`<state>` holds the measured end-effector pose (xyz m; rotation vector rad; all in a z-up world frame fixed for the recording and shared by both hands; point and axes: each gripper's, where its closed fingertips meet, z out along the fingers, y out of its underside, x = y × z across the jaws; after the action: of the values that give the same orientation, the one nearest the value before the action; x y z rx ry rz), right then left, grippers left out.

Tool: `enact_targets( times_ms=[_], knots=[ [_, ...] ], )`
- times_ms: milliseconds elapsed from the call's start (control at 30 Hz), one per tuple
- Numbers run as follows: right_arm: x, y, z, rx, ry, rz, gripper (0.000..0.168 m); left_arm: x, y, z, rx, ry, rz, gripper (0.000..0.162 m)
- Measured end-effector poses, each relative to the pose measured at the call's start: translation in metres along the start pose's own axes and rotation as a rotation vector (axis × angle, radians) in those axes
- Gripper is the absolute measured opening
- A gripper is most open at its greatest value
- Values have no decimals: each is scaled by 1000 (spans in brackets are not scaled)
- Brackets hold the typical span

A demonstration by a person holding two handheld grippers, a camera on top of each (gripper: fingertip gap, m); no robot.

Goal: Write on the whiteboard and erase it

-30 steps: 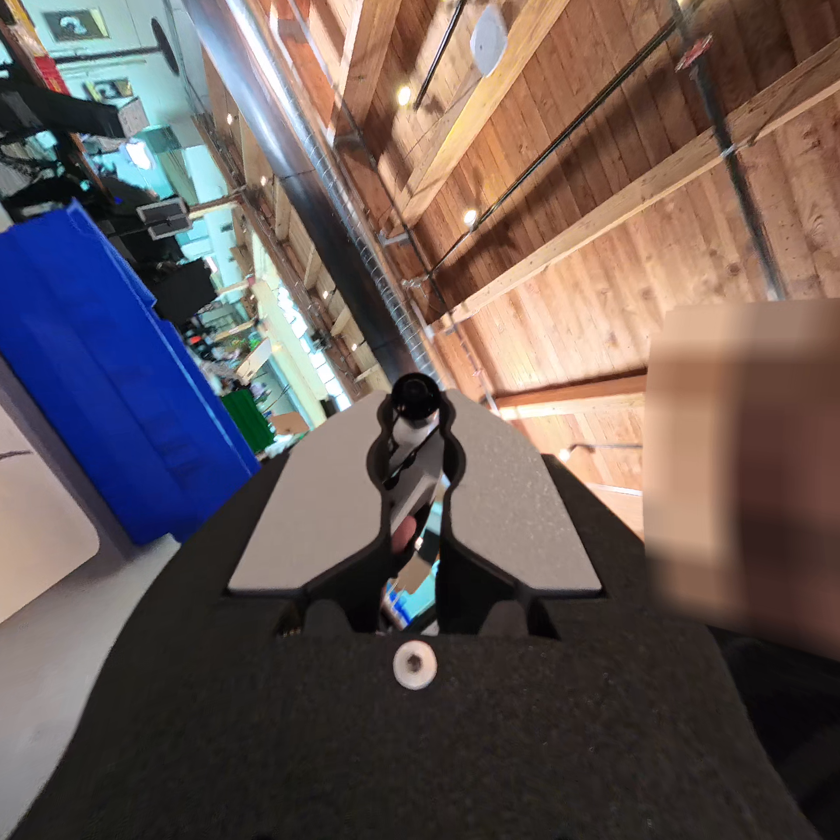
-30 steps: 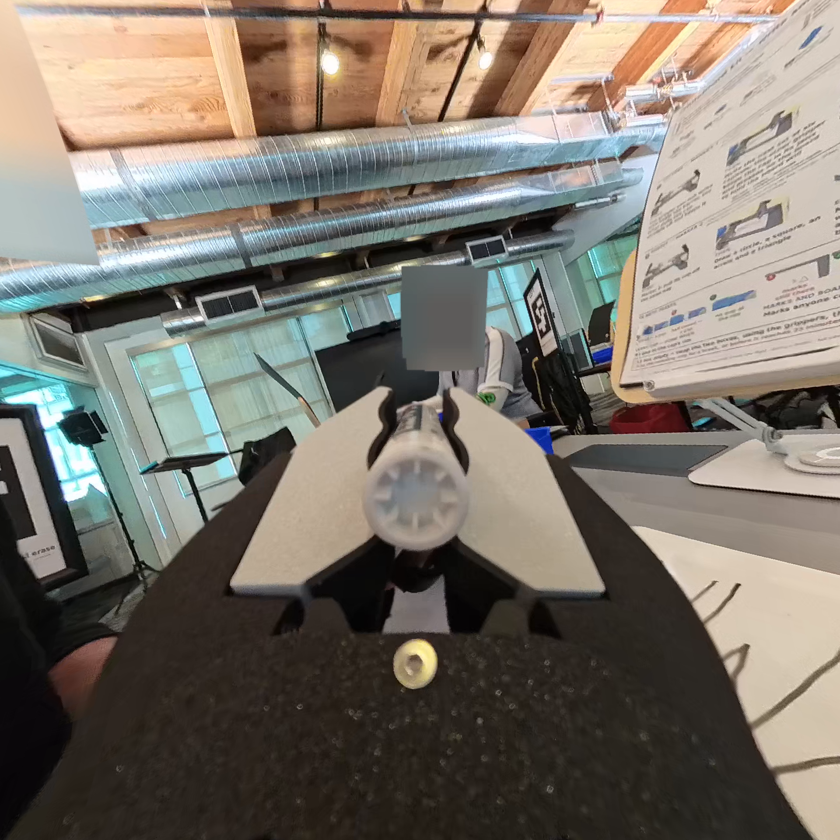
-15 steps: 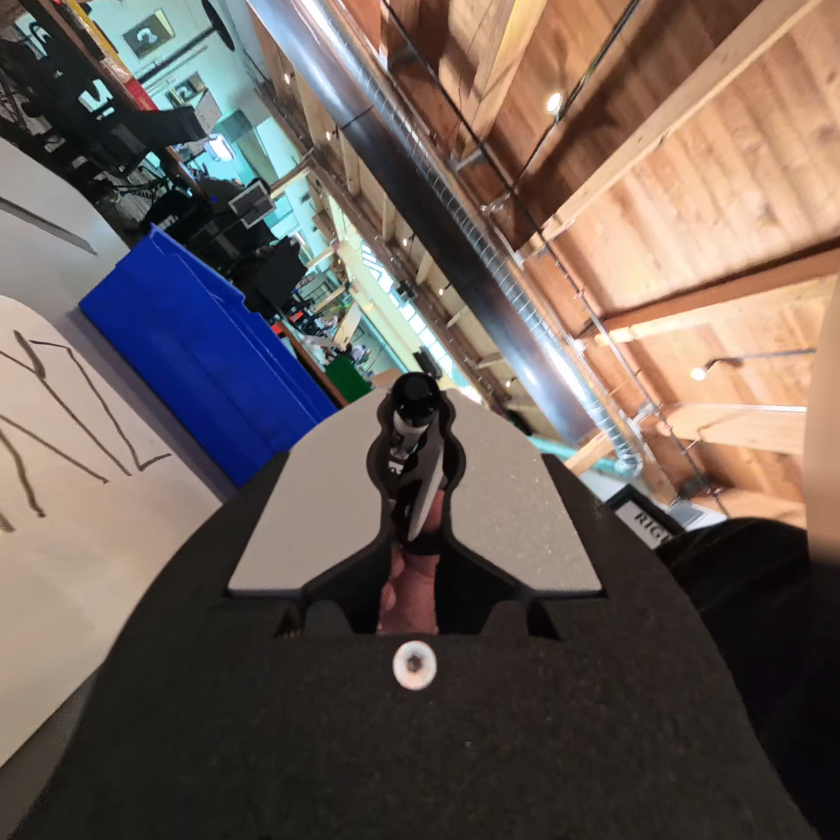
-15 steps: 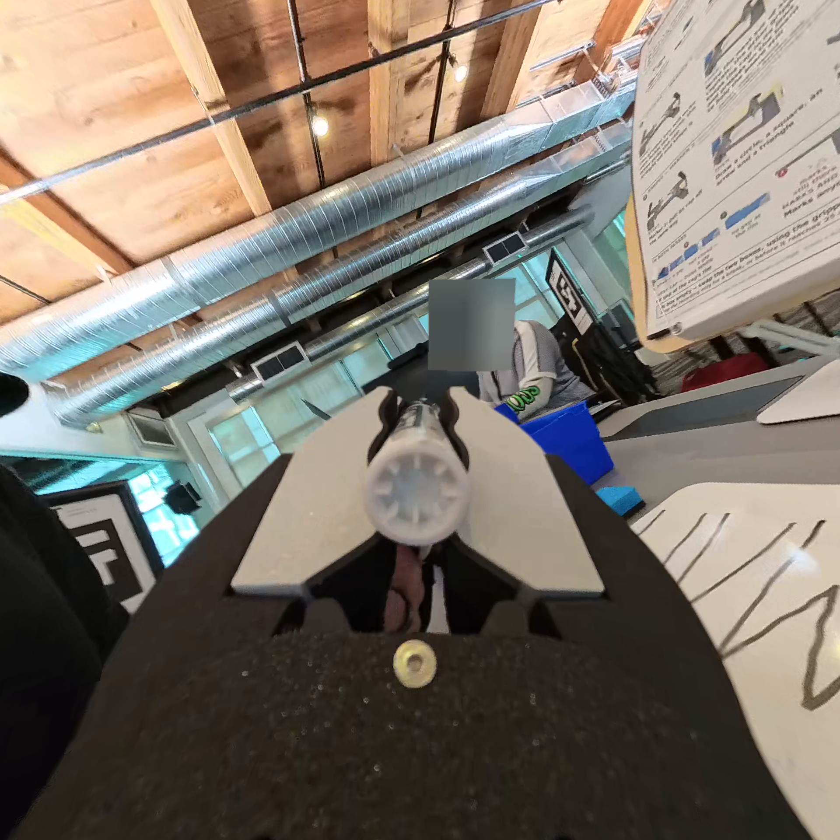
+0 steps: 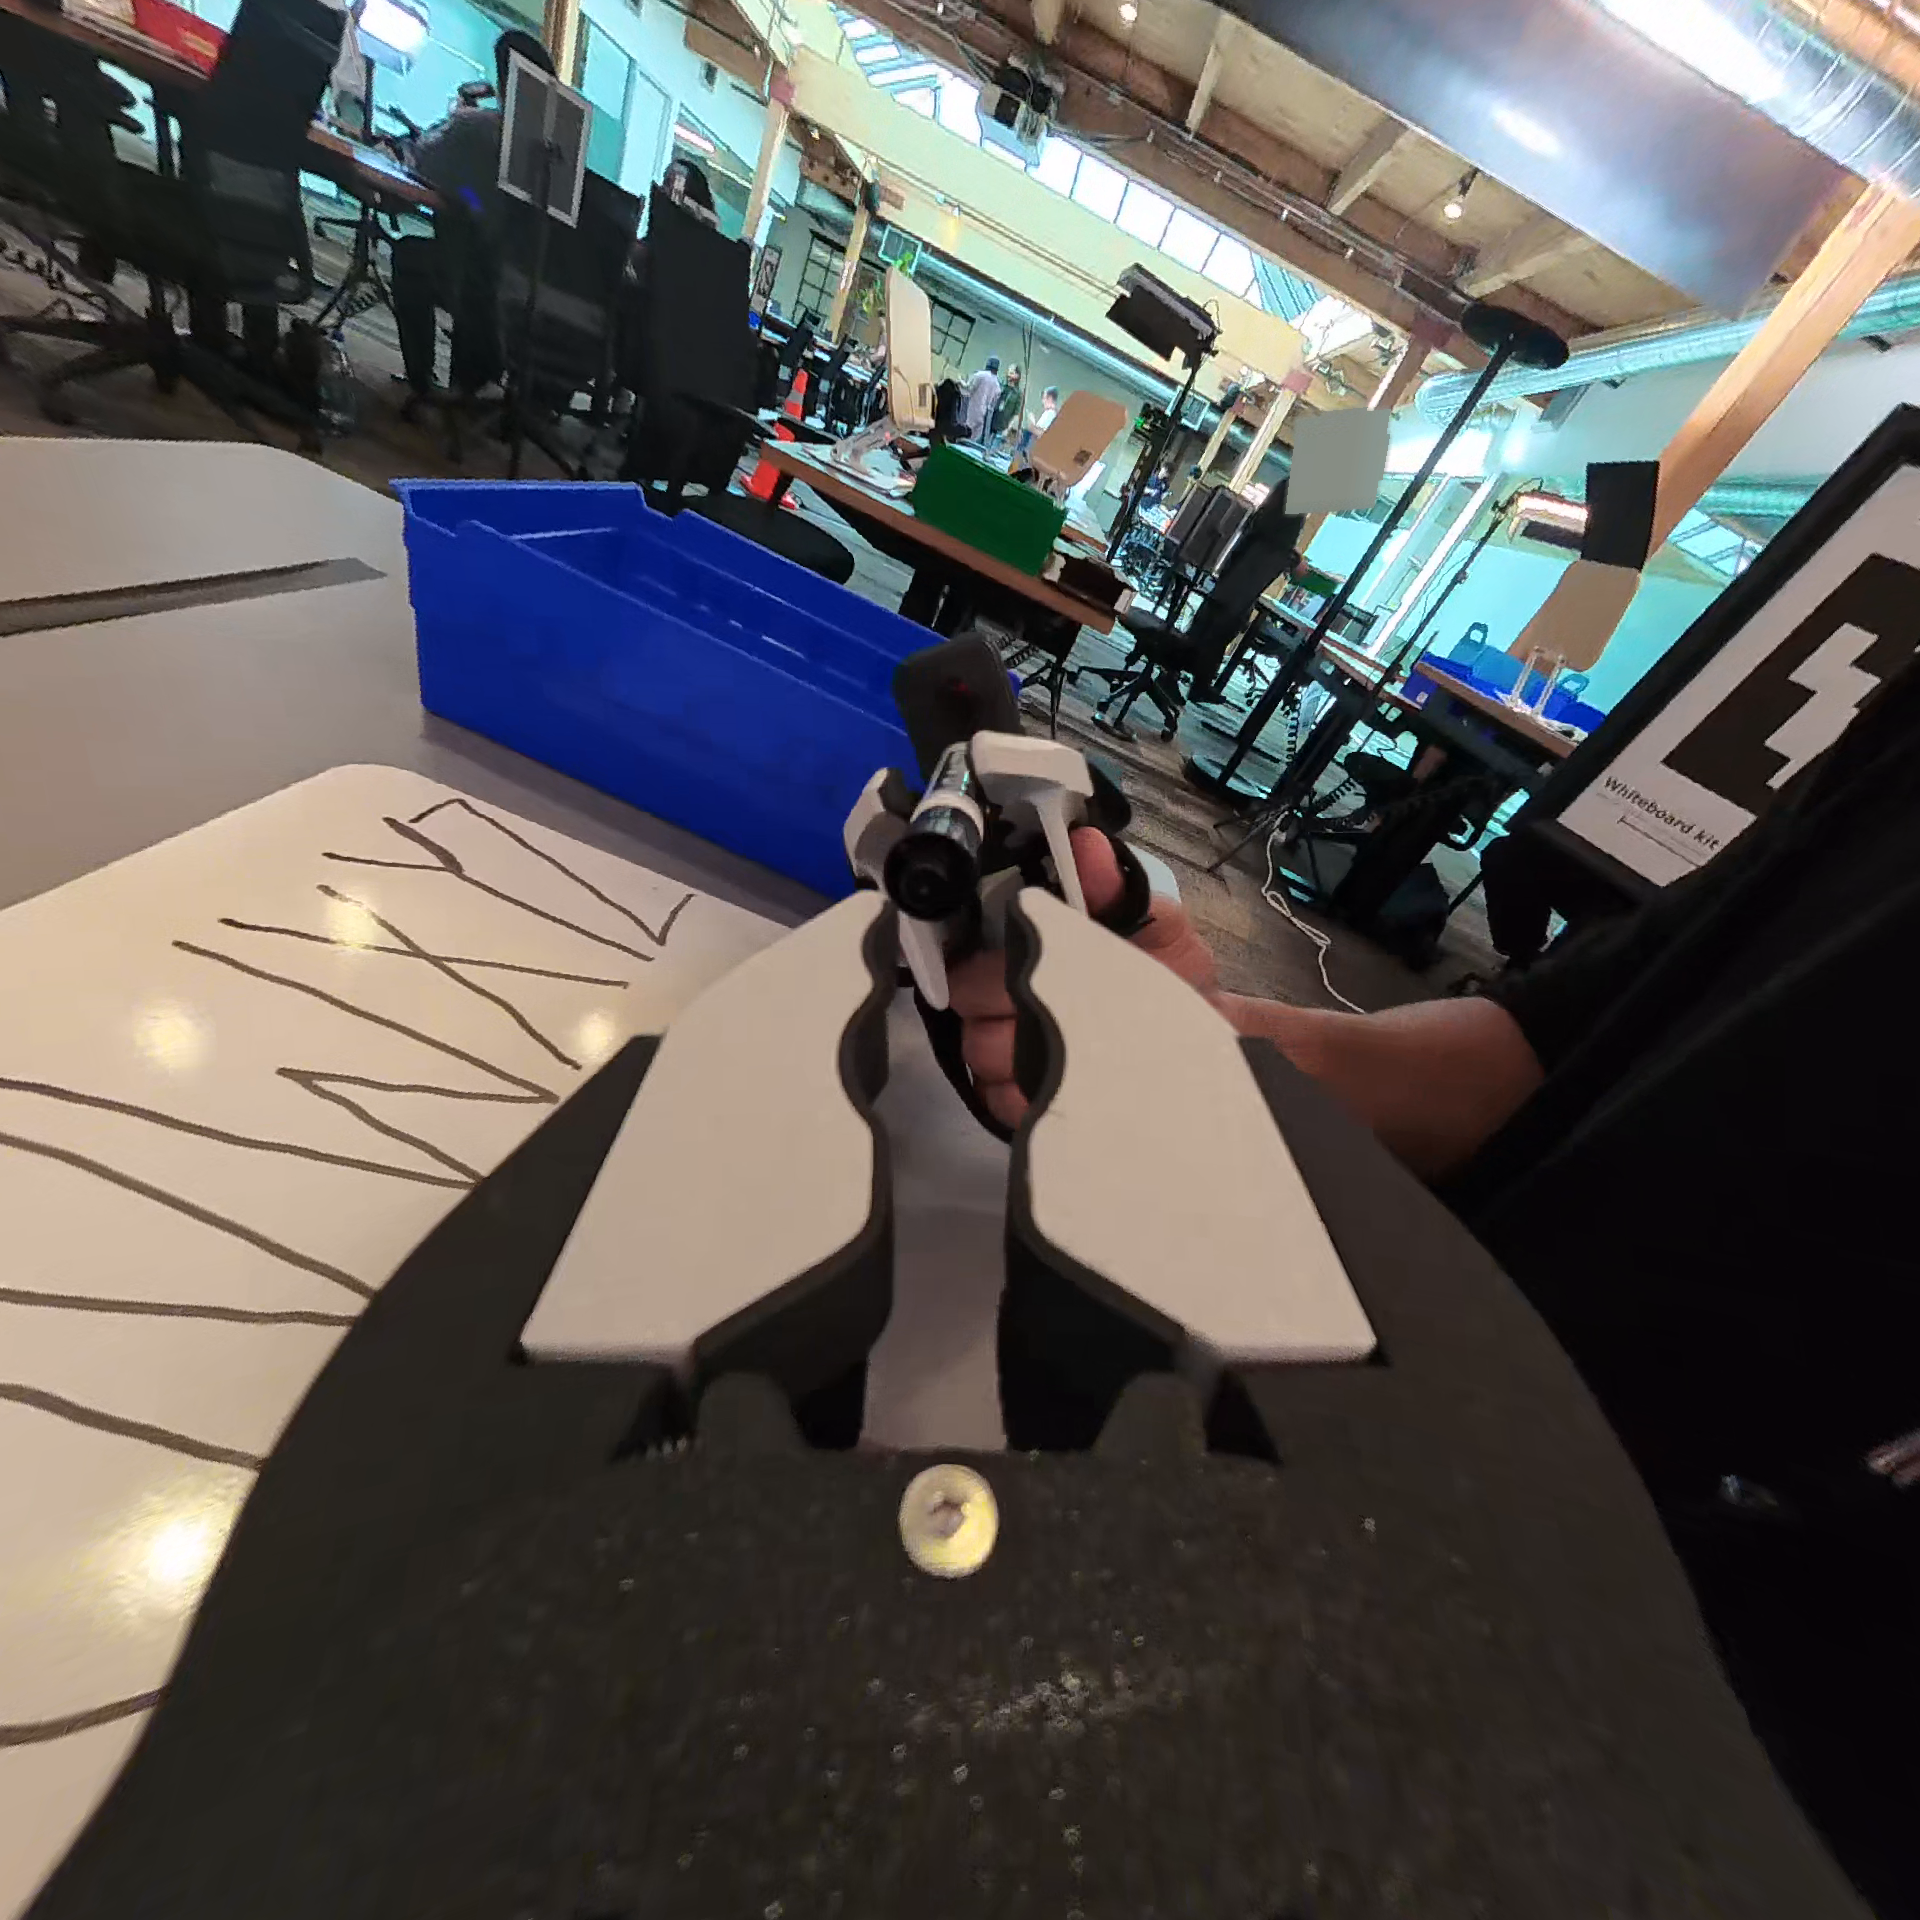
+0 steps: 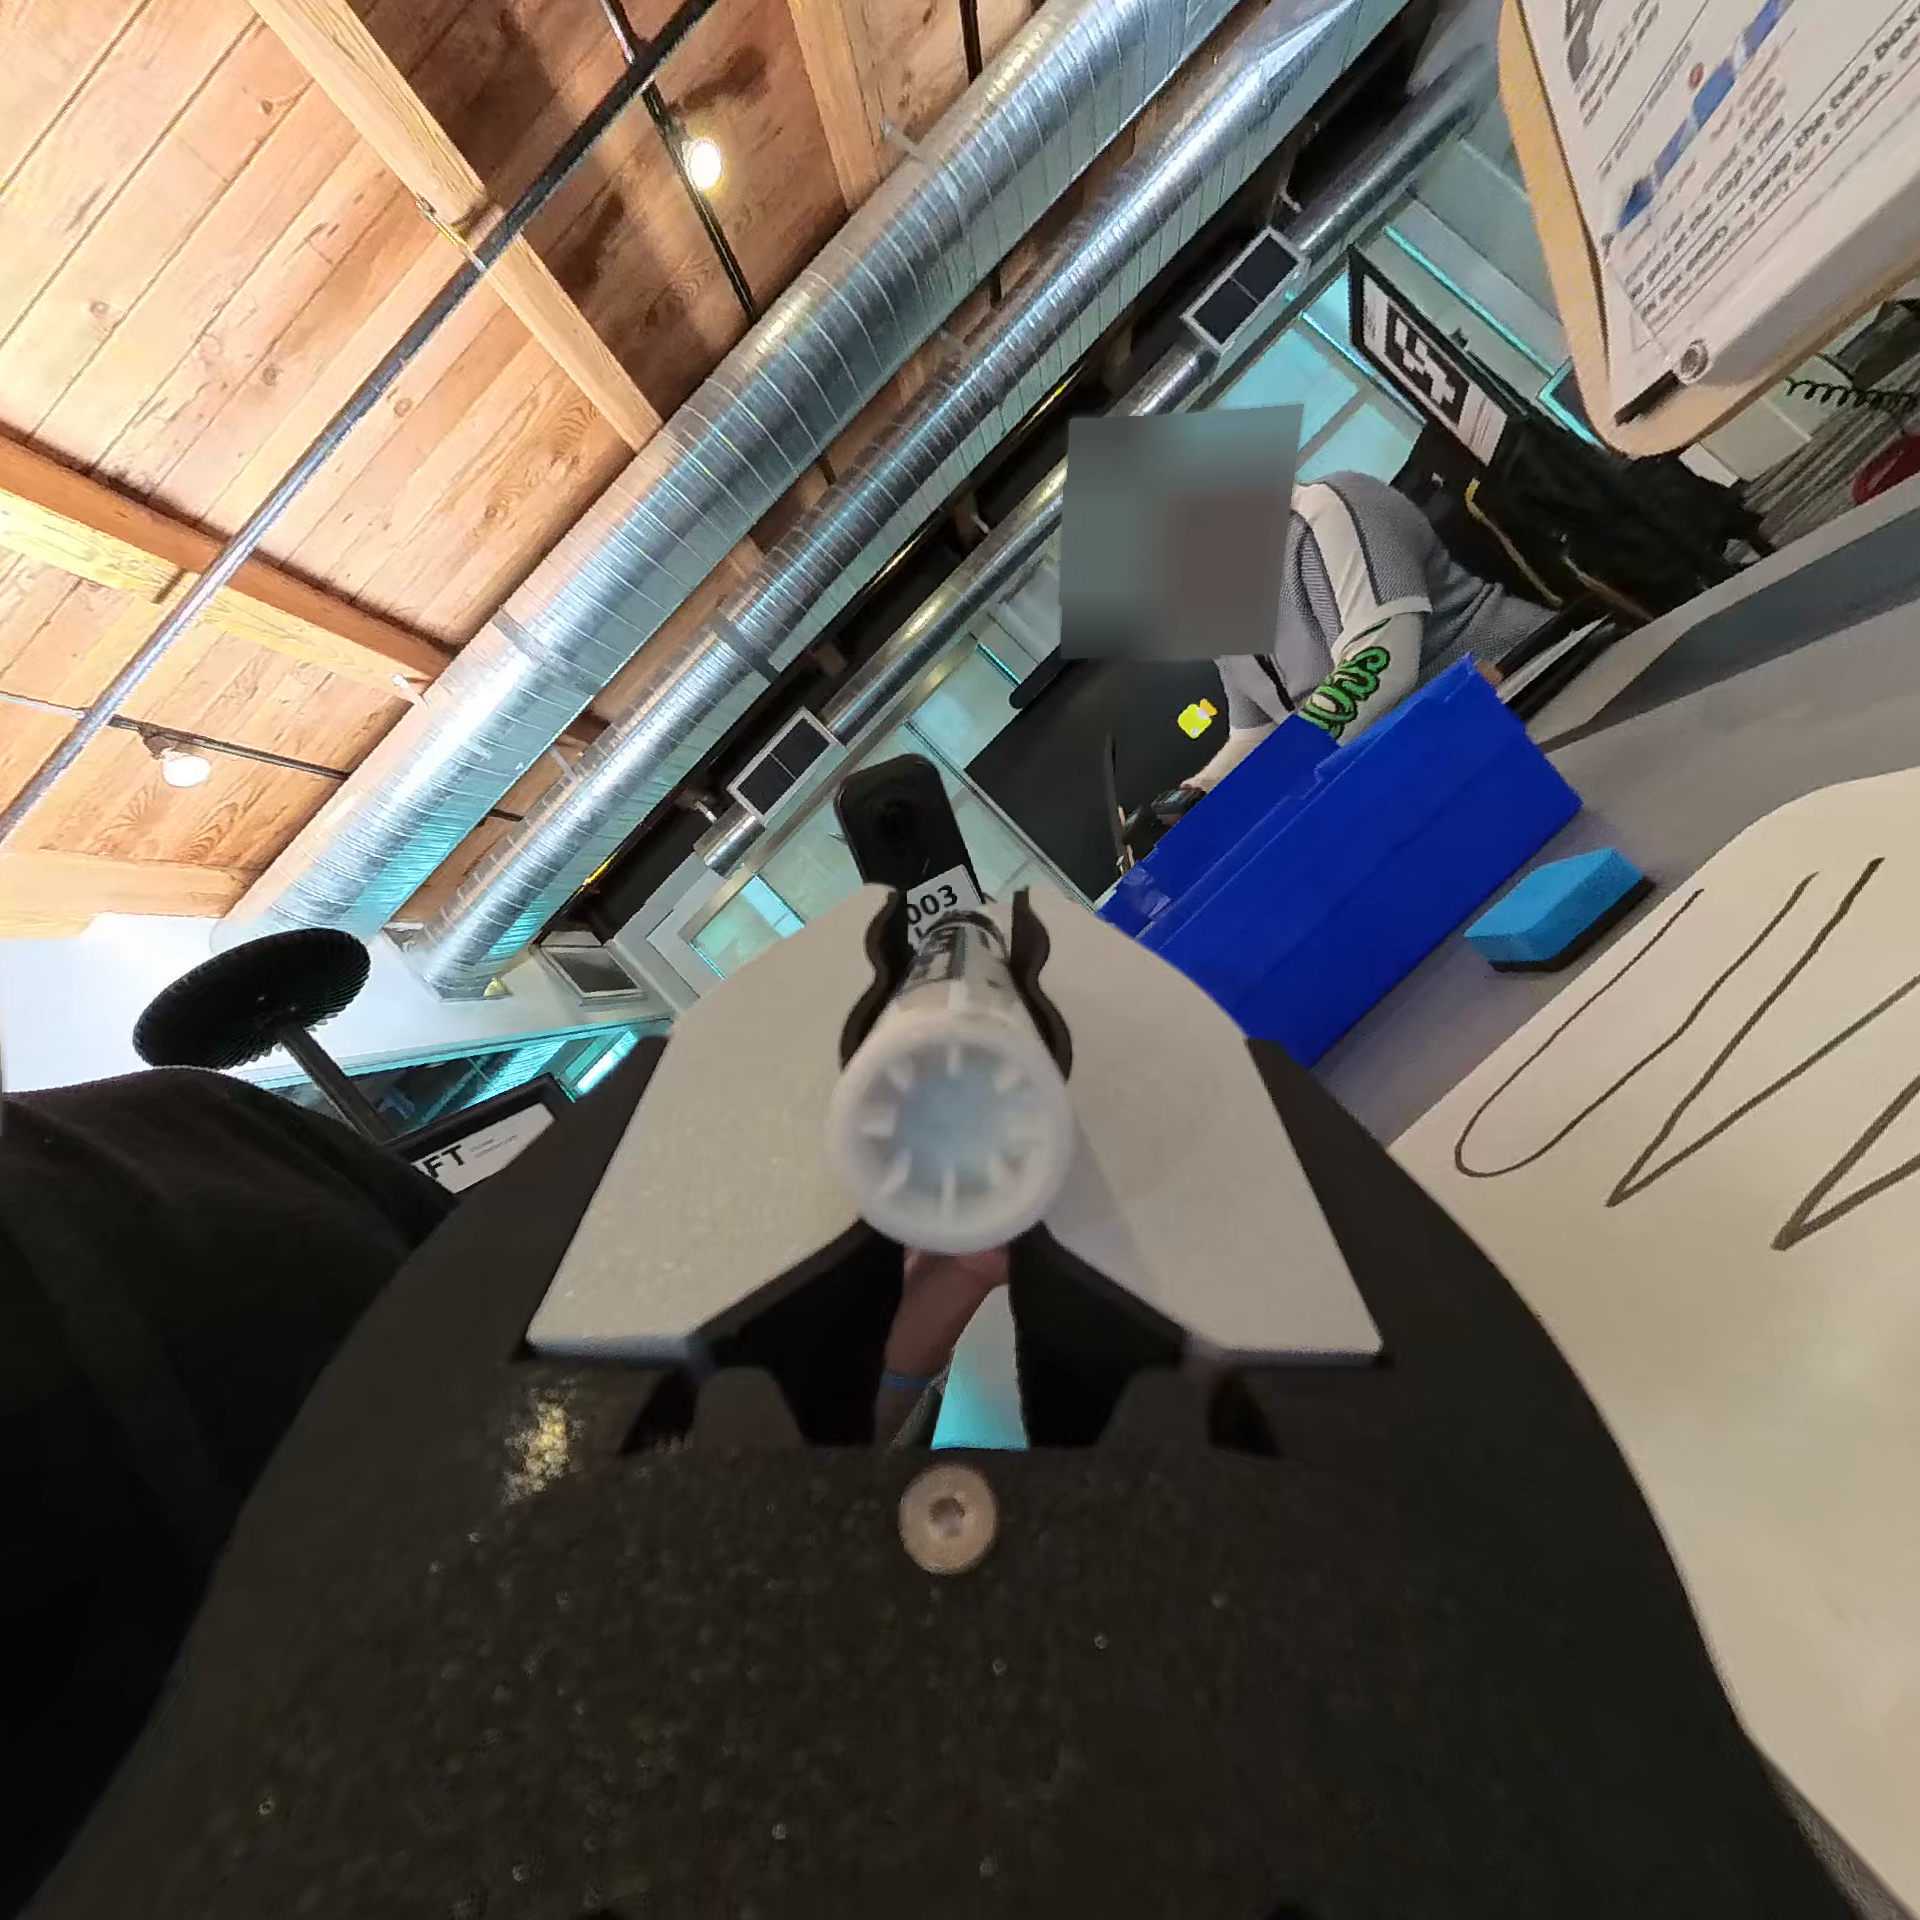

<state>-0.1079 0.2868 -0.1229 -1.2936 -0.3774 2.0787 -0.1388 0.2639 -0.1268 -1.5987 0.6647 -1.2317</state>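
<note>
The marker (image 6: 951, 1039) lies between my right gripper's (image 6: 956, 920) fingers, its white rear end towards the camera; the gripper is shut on the barrel. In the left wrist view the marker's black cap (image 5: 932, 883) sits at the very tips of my left gripper (image 5: 951, 909), which is shut on it. The right gripper (image 5: 951, 821) shows just beyond, holding the barrel, with a hand (image 5: 1039, 997) behind it. The whiteboard (image 5: 208, 1091) with black scribbled lines lies to the left and below; it also shows in the right wrist view (image 6: 1714, 1247). A blue eraser (image 6: 1558, 909) lies beside it.
A blue bin (image 5: 644, 665) stands on the grey table behind the whiteboard, also in the right wrist view (image 6: 1382, 862). A black-and-white sign (image 5: 1766, 727) stands at the right. An instruction sheet (image 6: 1714, 187) hangs at upper right. A seated person (image 6: 1351, 623) is beyond the table.
Both grippers have tilted down from the ceiling towards the table, still joined by the marker. The black cap now sits nearer my left fingertips than before.
</note>
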Motion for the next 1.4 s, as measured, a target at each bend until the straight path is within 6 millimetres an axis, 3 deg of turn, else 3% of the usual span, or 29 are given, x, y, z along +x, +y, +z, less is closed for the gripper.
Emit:
enact_targets(
  times_ms=[133, 333, 1400],
  knots=[
    [0, 6, 2, -37, 8, -14, 19, 1, 1, -3, 2, 8, 8, 9],
    [1, 11, 3, -59, 3, 0, 19, 1, 7, -3, -26, 25, 6, 14],
    [8, 28, 0, -112, 47, 36, 20, -3, 26, -3, -63, 40, 8, 8]
  ],
)
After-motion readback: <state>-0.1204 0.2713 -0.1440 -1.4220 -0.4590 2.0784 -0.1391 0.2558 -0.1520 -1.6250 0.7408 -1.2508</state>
